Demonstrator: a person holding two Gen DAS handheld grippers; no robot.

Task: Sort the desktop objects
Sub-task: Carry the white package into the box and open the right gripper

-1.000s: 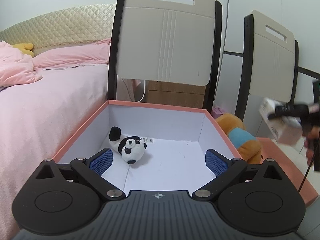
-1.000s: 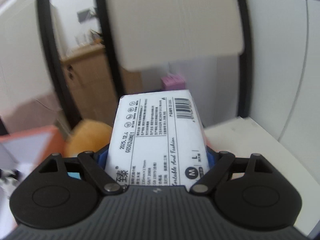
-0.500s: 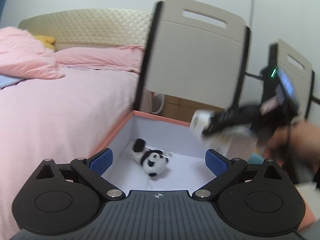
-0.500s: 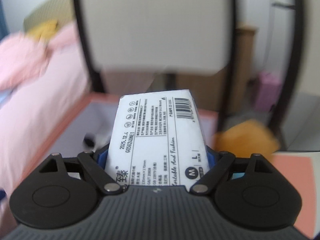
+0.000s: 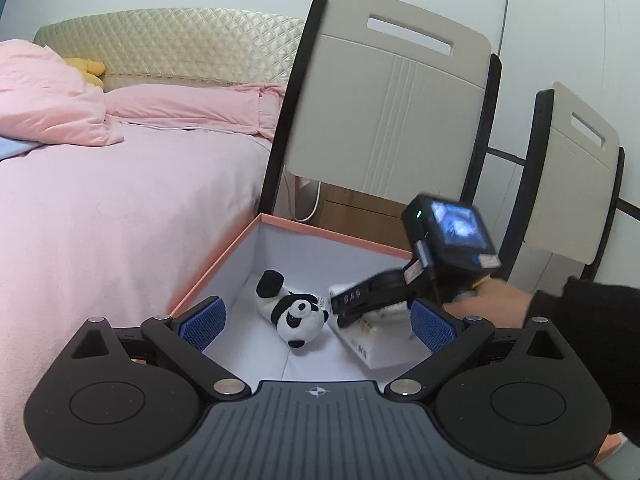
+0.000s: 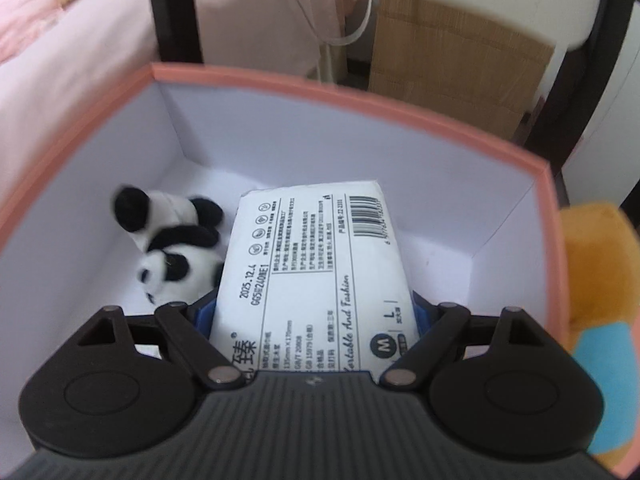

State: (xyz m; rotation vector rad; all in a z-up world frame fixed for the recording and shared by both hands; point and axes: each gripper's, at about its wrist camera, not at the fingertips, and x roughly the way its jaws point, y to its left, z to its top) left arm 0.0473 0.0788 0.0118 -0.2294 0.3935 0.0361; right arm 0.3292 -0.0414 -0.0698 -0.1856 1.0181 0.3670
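A pink box with a white inside (image 5: pixel 320 236) (image 6: pixel 360 98) holds a small panda plush (image 5: pixel 294 312) (image 6: pixel 172 252) on its floor. My right gripper (image 6: pixel 314 312) is shut on a white printed packet (image 6: pixel 320 272) and holds it down inside the box, just right of the panda. In the left wrist view the right gripper (image 5: pixel 360 304) reaches in from the right with the packet (image 5: pixel 372 344) low at the box floor. My left gripper (image 5: pixel 318 320) is open and empty at the near side of the box.
A bed with pink bedding (image 5: pixel 100 200) lies left of the box. Two chairs with beige backs (image 5: pixel 392 120) stand behind it. An orange and blue plush (image 6: pixel 596 280) lies right of the box.
My right gripper has swung left from beside the box and come down into it with the packet. The left gripper has stayed open and shifted its view a little.
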